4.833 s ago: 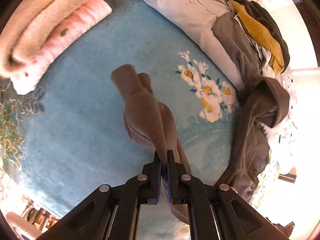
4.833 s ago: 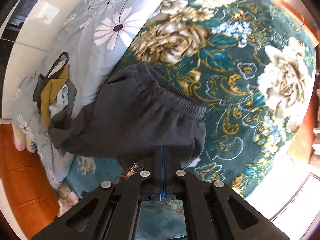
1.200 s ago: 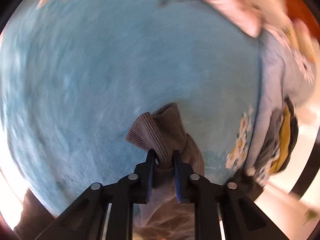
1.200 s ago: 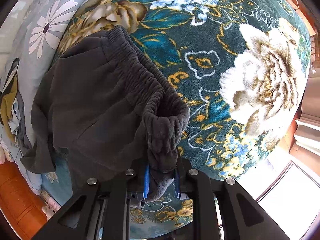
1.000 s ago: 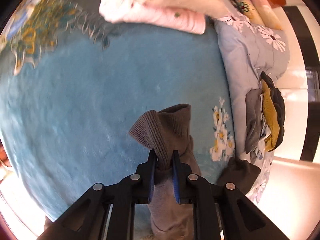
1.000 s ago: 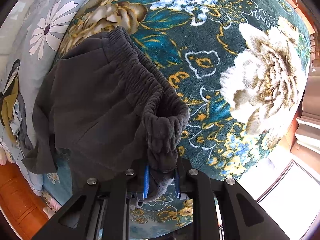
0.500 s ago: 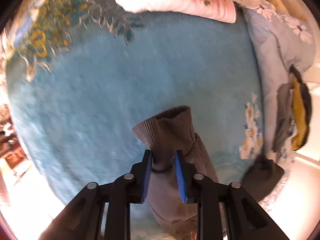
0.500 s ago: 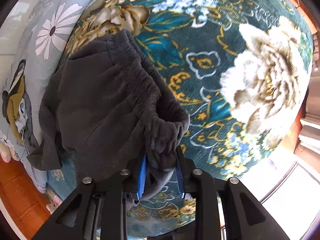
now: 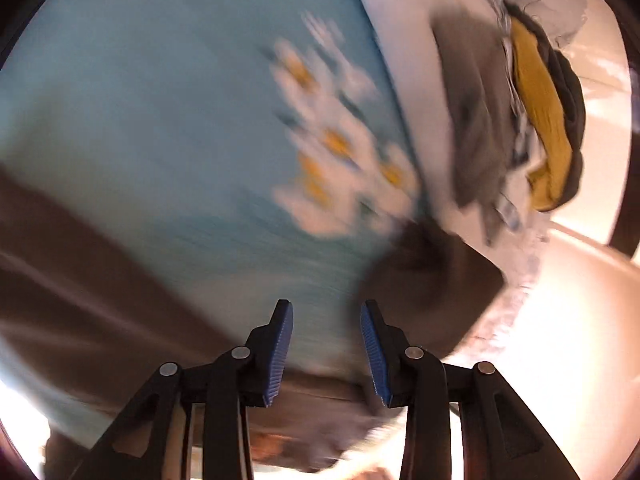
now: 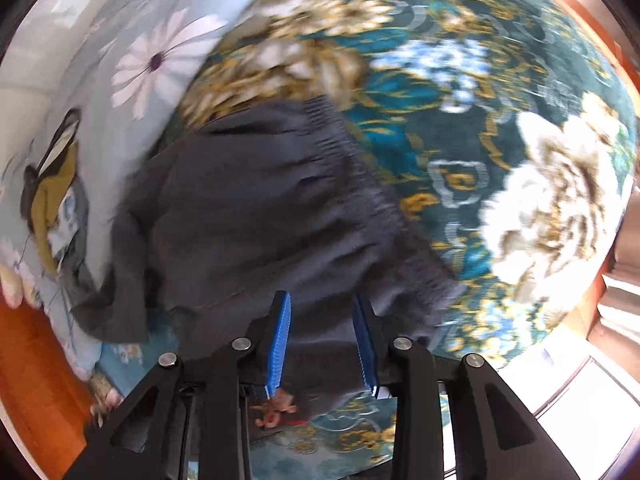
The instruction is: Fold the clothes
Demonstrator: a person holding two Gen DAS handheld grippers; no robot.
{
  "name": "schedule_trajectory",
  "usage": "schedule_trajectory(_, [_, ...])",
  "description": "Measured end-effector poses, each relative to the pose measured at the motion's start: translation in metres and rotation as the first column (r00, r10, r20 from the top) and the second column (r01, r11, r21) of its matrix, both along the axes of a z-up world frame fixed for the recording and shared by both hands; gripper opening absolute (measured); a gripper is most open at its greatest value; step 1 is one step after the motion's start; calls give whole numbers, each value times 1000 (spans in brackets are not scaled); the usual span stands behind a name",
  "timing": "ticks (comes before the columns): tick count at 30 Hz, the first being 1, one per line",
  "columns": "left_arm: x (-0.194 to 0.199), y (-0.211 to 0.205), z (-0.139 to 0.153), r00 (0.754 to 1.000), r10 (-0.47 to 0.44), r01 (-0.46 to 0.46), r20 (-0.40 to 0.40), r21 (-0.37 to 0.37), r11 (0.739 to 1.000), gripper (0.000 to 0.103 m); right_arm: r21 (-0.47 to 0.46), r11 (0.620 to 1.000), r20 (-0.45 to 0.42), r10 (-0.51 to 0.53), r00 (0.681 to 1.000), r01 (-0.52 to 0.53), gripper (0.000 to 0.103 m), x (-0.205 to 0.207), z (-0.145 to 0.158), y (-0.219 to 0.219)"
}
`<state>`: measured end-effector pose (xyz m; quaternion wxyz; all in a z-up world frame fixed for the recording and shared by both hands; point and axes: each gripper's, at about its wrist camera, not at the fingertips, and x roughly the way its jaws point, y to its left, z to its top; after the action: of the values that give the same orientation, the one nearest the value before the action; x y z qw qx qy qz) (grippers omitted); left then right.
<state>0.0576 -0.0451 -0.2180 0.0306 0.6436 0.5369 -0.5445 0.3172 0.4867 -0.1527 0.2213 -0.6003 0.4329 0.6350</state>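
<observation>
The dark grey trousers lie on the bed, their elastic waistband running across the teal flowered blanket. My right gripper is open and empty just above the waistband end. In the blurred left wrist view my left gripper is open and empty over the light blue blanket. A grey-brown trouser leg lies to its left and under it, and another dark fold lies to its right.
A pile of clothes with a mustard-yellow garment sits on the pale daisy-print quilt. It also shows in the right wrist view. An orange wooden bed frame is at the lower left. Bright floor lies beyond the bed edge.
Both grippers have opened and let go of the trousers. The waistband dropped flat onto the teal blanket and the leg cuff fell out of the left gripper. The left view swung towards the clothes pile.
</observation>
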Motion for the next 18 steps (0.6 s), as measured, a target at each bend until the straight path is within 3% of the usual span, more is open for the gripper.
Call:
schedule_trajectory(3, [-3,26,-12,997,72,-73,13,97,993,45,-6,999,-29,37,999,-37,37,-18,3,-10])
schedule_trajectory(7, [-29,49,-10,995,100,-98,-13,88,991,51,36,981,-9,191,982,-190,38,-38,10,-31])
schedule_trajectory(9, [-41,62,-9,999,33,-31,-37,44,999,51,62,960,17,272,962,-272,38,-47,12,-42])
schedule_trajectory(12, [-61,89,-9,992,-109,106,-65,-44,993,49,57,948,30,312,949,-314,38,-56,7,-48])
schedule_trajectory(16, [-80,131,1,958,-258,255,-123,-36,966,49,29,953,3,303,953,-303,38,-69,4,-49])
schedule_trajectory(18, [-88,156,1,932,-343,341,-120,-35,939,49,20,952,-13,304,952,-304,38,-78,5,-51])
